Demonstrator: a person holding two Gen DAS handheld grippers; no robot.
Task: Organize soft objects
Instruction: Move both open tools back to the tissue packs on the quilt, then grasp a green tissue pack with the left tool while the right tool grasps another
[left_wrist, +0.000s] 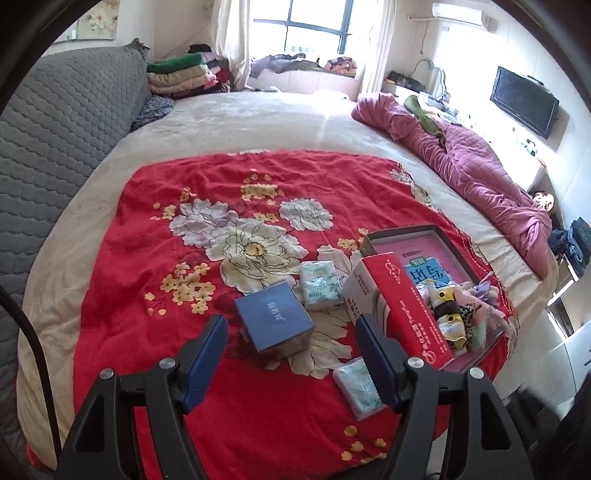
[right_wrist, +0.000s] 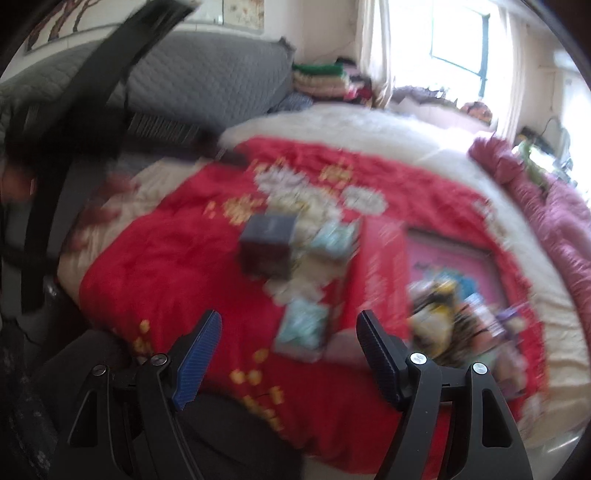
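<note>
The left claw (left_wrist: 291, 354) is seen with its jaws spread wide and nothing gripped between them; a blue box (left_wrist: 273, 320) stands on the red flowered blanket (left_wrist: 155, 229) just beyond the gap, apart from both blue pads (left_wrist: 205, 363); a pale green tissue pack (left_wrist: 357, 384) lies on the blanket beside the right-hand pad, partly hidden by it; a second tissue pack (left_wrist: 320, 285) lies just beyond the blue box, near its far right corner. To the right a red and white carton (left_wrist: 402, 314) is propped on the near left edge of an open tray (left_wrist: 402, 230) with a pink lining; small soft toys (left_wrist: 461, 310) are heaped in the near end of the tray, right of the carton. The blanket is spread over a cream bed (left_wrist: 288, 122); a grey quilted headboard (left_wrist: 55, 122) is seen at the left, a crumpled pink quilt (left_wrist: 480, 177) along the far right edge, folded clothes (left_wrist: 181, 75) stacked at the far left corner.

The right claw (right_wrist: 290, 345) is likewise held wide and empty over the near part of the blanket (right_wrist: 177, 258); this view is blurred; a tissue pack (right_wrist: 304, 325) lies just beyond the gap, the blue box (right_wrist: 267, 243) farther off, the toys (right_wrist: 454, 314) and tray (right_wrist: 450, 254) to the right.
</note>
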